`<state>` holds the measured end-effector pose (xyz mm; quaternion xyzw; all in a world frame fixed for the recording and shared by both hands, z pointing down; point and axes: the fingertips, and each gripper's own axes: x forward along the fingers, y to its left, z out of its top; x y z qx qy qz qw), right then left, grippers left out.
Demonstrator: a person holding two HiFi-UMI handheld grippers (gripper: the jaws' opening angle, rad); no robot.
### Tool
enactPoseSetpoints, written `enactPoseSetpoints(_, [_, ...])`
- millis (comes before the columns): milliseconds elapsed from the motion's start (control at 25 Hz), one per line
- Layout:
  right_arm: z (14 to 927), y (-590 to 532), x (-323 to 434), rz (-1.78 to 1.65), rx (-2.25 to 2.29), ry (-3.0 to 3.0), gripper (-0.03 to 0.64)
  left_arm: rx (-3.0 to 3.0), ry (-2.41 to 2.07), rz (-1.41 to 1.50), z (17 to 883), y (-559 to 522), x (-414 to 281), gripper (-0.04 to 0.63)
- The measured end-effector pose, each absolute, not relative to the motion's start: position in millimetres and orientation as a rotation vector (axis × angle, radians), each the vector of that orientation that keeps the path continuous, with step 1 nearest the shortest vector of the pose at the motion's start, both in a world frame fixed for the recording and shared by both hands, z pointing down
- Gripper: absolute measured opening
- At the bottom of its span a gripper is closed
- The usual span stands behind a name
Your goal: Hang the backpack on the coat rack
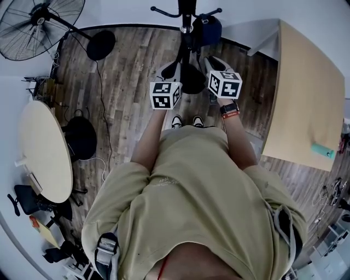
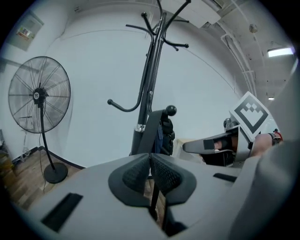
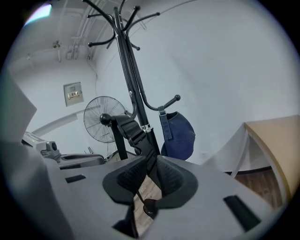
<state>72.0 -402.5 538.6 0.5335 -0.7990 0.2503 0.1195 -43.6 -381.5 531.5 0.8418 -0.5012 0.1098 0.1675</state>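
The black coat rack [image 1: 187, 16] stands straight ahead of me, its pole [image 2: 149, 93] rising between both grippers. A dark blue backpack [image 3: 179, 133] hangs by a blue loop from a ball-tipped hook [image 3: 176, 98] and shows on the rack's far right side [image 1: 211, 27]. A black strap [image 2: 152, 129] runs from another ball-tipped hook [image 2: 171, 110] down into my left gripper [image 2: 150, 171], which is shut on it. My right gripper [image 3: 151, 176] is shut on a black buckled strap [image 3: 136, 133] draped over a hook [image 3: 105, 118]. Both grippers [image 1: 170, 68] [image 1: 210, 61] sit close to the pole.
A standing fan [image 1: 38, 22] is at the far left, with a black disc base [image 1: 101, 44] and a cable on the wood floor. A round table [image 1: 44, 150] stands left, and a wooden table [image 1: 306, 93] right. My feet are near the rack's base [image 1: 191, 79].
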Motion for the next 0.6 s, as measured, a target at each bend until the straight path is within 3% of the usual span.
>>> enactPoseSetpoints(600, [436,-383,77,0.394,1.698,-2.512,0.037,2.528,-1.561,0.114,437,-372,-59,0.025])
